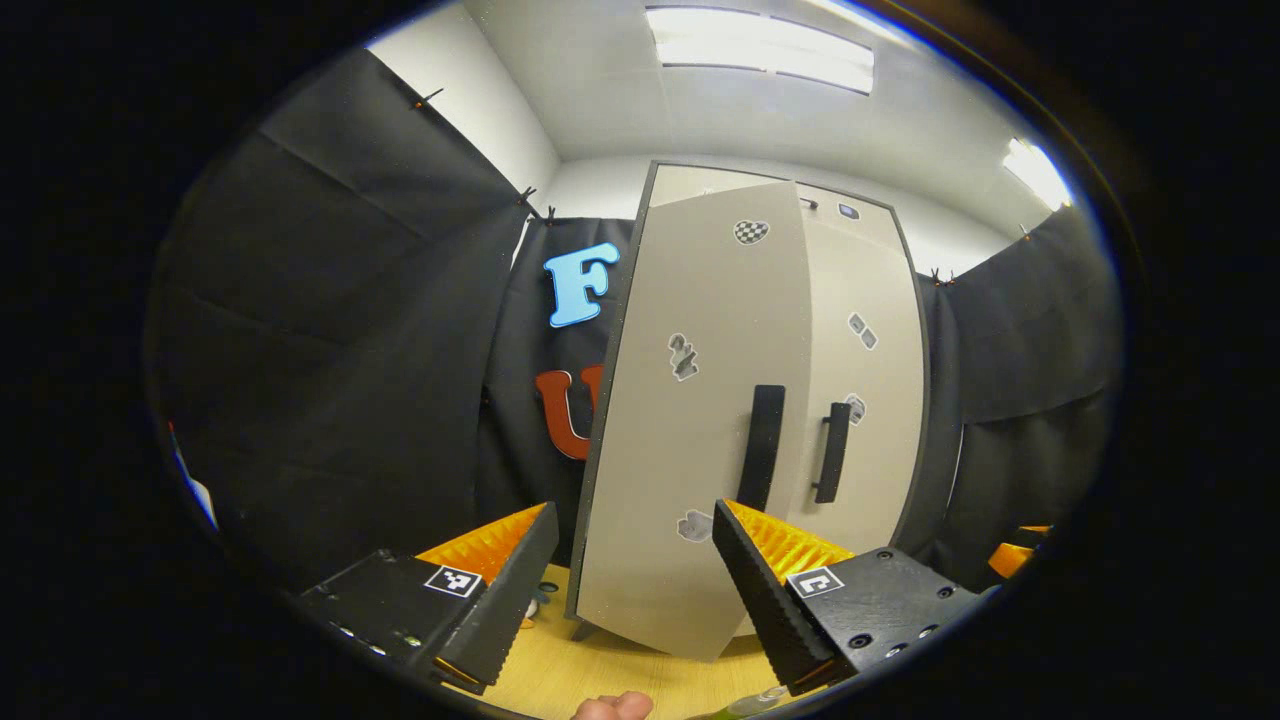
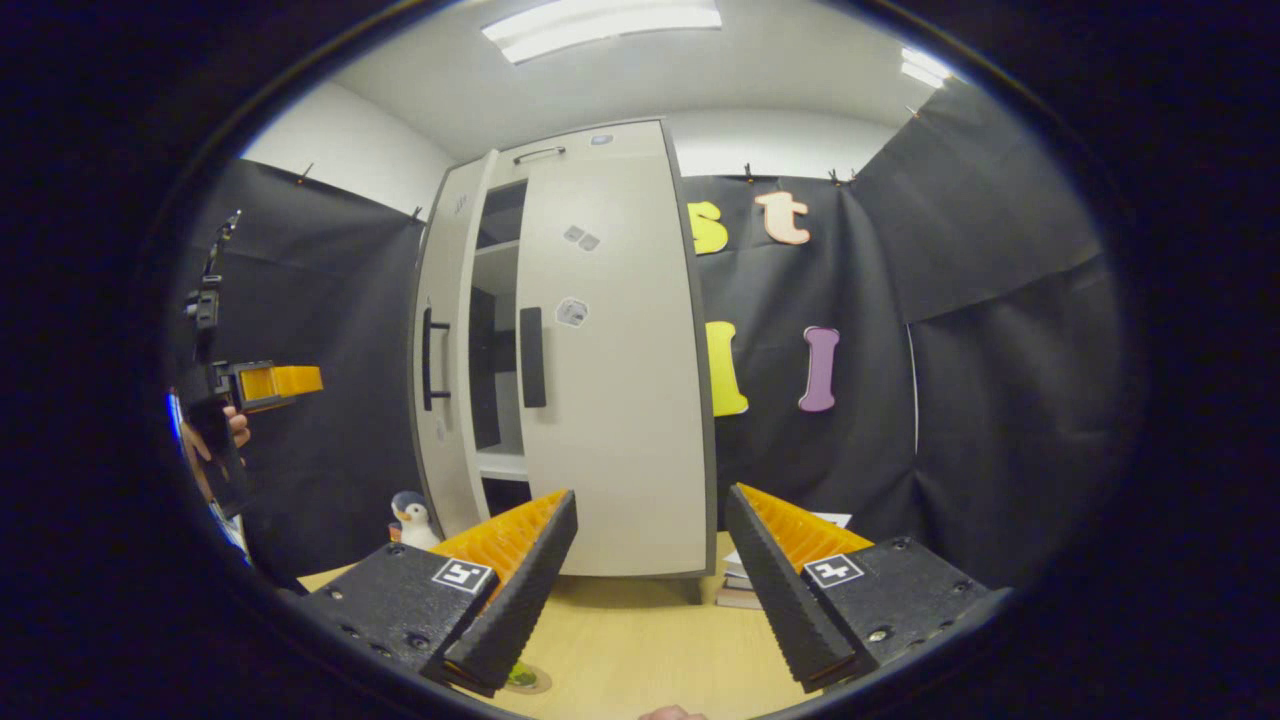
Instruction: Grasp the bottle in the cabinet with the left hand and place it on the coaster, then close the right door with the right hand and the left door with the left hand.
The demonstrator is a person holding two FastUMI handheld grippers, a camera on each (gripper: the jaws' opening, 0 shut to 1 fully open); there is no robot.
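Before the left door [image 1: 690, 420], left tool [image 1: 635, 590] gapes, seemingly empty.

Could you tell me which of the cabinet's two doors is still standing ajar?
The left door, on the penguin's side: a dark gap with shelves shows beside it, while the right door sits flush.

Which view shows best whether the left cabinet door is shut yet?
The right gripper view: it looks into the gap between the doors, with shelves visible inside, so the left door is plainly still ajar. The left gripper view faces that door nearly head-on, its handle clear, but the opening behind it is hidden.
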